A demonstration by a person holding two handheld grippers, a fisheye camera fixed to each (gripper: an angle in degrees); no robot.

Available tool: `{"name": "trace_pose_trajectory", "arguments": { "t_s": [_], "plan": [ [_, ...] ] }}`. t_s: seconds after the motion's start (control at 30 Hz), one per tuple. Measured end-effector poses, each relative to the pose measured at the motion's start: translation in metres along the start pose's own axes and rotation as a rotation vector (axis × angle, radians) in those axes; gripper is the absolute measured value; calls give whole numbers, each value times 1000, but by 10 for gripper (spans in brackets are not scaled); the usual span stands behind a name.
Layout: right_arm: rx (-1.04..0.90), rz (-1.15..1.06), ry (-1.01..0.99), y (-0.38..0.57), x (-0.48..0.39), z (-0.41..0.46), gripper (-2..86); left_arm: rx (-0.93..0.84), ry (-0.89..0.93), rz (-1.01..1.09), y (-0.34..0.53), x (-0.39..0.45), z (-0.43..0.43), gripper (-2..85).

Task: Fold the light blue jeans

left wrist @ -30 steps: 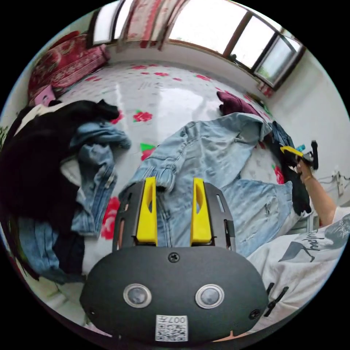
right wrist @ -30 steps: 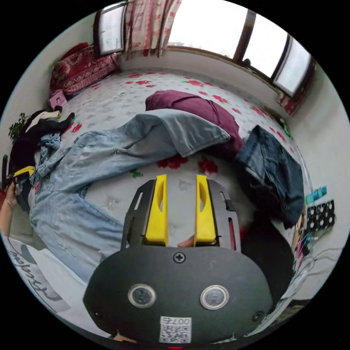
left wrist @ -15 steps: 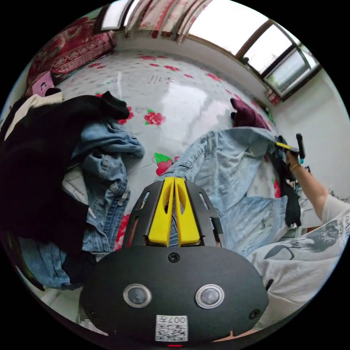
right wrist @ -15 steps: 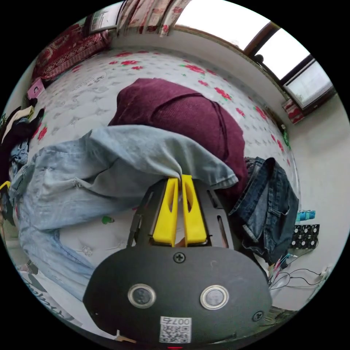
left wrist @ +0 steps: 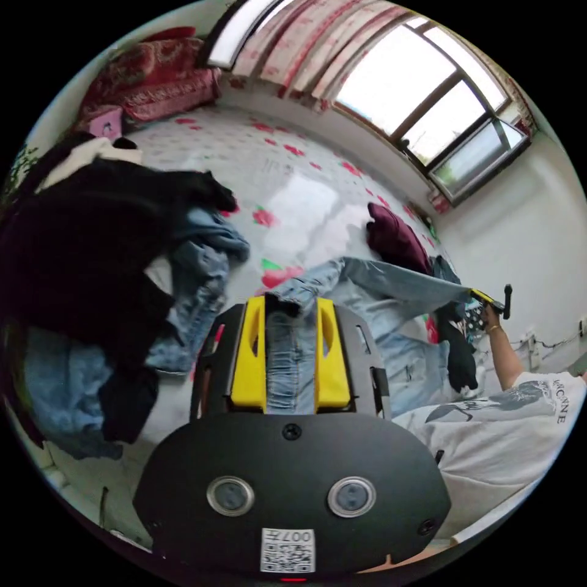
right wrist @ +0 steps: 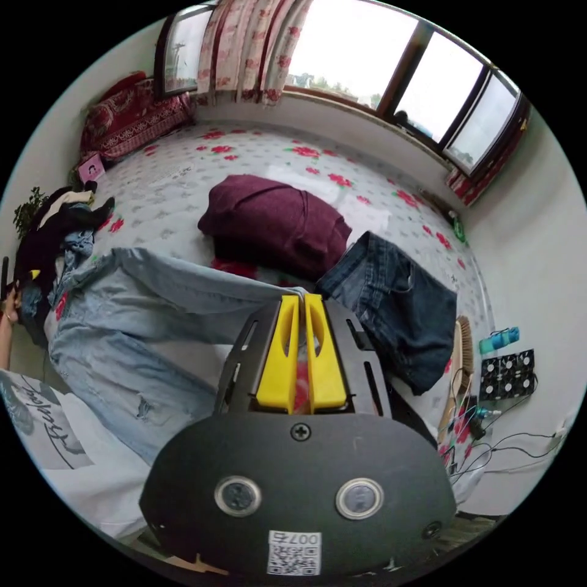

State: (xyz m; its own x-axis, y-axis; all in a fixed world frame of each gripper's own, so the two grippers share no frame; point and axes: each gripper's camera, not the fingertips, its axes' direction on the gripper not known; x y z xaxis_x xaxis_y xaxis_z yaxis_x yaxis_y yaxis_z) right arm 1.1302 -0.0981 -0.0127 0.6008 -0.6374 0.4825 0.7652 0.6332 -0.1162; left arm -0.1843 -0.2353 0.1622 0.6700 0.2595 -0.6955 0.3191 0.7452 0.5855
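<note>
The light blue jeans lie spread across the flowered mattress, one leg pulled out long and taut. My left gripper is shut on their bunched waistband, which fills the gap between the yellow jaws. My right gripper is shut on the hem of the stretched leg, its jaws almost touching. In the left gripper view the right gripper shows far right in a hand, with the leg running to it. The left gripper peeks in at the left edge of the right gripper view.
A maroon garment and dark blue jeans lie on the mattress beyond the leg. A heap of black and denim clothes sits to the left. A brush and cables lie off the bed's edge. The person's white shirt is close.
Both grippers were open a second ago, then shut on the jeans. Since then the waistband has bunched thicker between the left jaws, and the right has drawn the leg taut off the maroon garment.
</note>
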Motion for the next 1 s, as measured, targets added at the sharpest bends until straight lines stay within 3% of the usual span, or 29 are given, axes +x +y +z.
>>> {"name": "trace_pose_trajectory", "arguments": {
  "t_s": [0.13,0.27,0.33,0.5,0.7,0.87,1.0],
  "plan": [
    [-68,41,-26,10,-11,20,-1,-137,-39,144,-27,47,82,143],
    [-97,51,-25,4,-14,22,0,-359,-429,322,-58,82,176,82],
    [-120,54,-31,-4,-11,22,0,-405,-421,370,-69,81,193,58],
    [-98,23,5,-21,-4,12,-1,-222,-227,258,-103,45,110,48],
    [189,-32,22,-7,7,-47,-1,8,-53,274,-43,23,-36,48],
    [226,-101,58,63,-4,-59,-1,-1,-89,355,44,47,-70,50],
    [-10,-95,-9,152,-11,-12,-1,-181,-126,344,114,56,-33,49]
  ]
}}
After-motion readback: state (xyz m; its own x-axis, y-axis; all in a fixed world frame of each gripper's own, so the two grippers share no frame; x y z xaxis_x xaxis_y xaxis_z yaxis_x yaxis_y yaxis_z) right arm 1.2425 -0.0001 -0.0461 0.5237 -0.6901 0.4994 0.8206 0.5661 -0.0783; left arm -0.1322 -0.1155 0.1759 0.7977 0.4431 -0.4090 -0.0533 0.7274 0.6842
